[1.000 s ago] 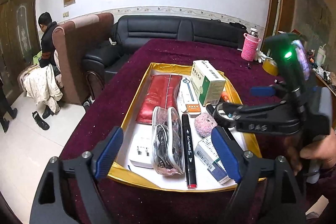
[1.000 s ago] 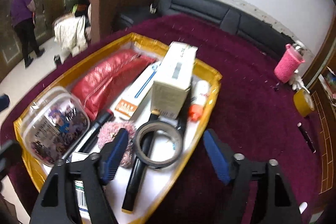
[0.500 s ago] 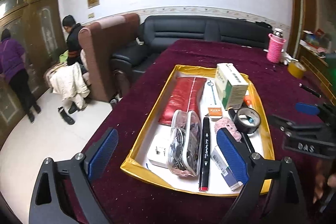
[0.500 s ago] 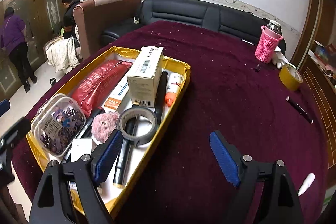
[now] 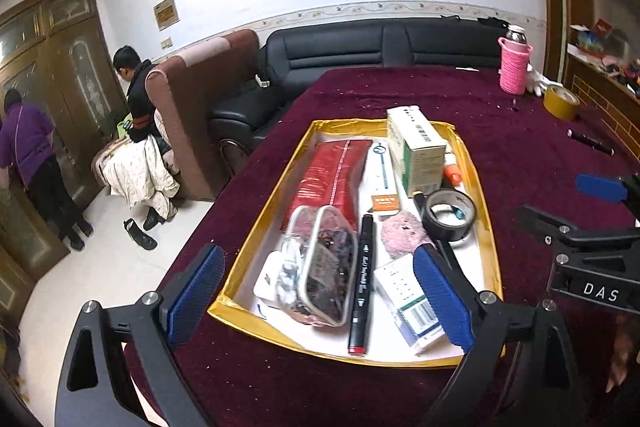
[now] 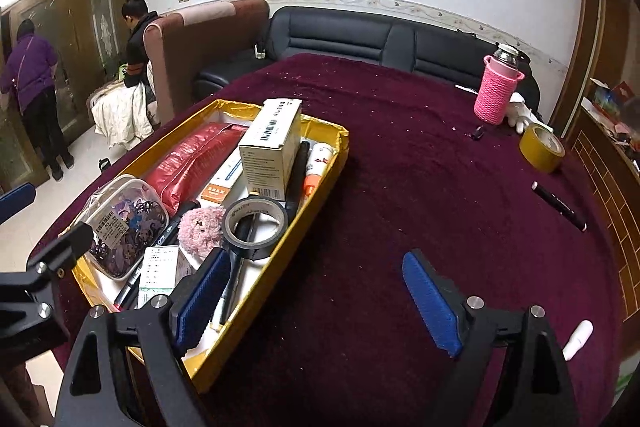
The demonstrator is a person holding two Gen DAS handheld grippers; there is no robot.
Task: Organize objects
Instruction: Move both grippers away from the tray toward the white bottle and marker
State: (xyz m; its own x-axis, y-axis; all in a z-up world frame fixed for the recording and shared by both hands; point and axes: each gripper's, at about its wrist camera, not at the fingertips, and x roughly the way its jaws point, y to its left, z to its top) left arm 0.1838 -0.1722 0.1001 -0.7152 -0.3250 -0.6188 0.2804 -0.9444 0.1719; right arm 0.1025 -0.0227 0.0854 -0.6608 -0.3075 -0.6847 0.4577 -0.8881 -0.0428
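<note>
A gold-rimmed tray [image 5: 256, 215] [image 6: 320, 203] sits on the maroon table. It holds a red pouch [image 5: 334, 179], a white-green box [image 5: 416, 147], a black tape roll [image 5: 450, 213] [image 6: 256, 223], a pink pom-pom [image 6: 202, 227], a clear pouch [image 5: 320, 271], a black marker [image 5: 362, 279] and small boxes. My left gripper [image 5: 316, 299] is open and empty, held back above the tray's near end. My right gripper [image 6: 320, 303] is open and empty, over the tray's right rim and the cloth.
On the table to the right stand a pink-sleeved bottle [image 6: 498, 89], a yellow tape roll [image 6: 542, 147], a black pen [image 6: 558, 205] and a white tube [image 6: 578, 339]. A black sofa [image 5: 380, 47] lies behind. Two people [image 5: 140, 99] stand at the left.
Both grippers have pulled back and up from the tray. The black tape roll, near the right gripper's fingers a second ago, lies in the tray. Both grippers stay open.
</note>
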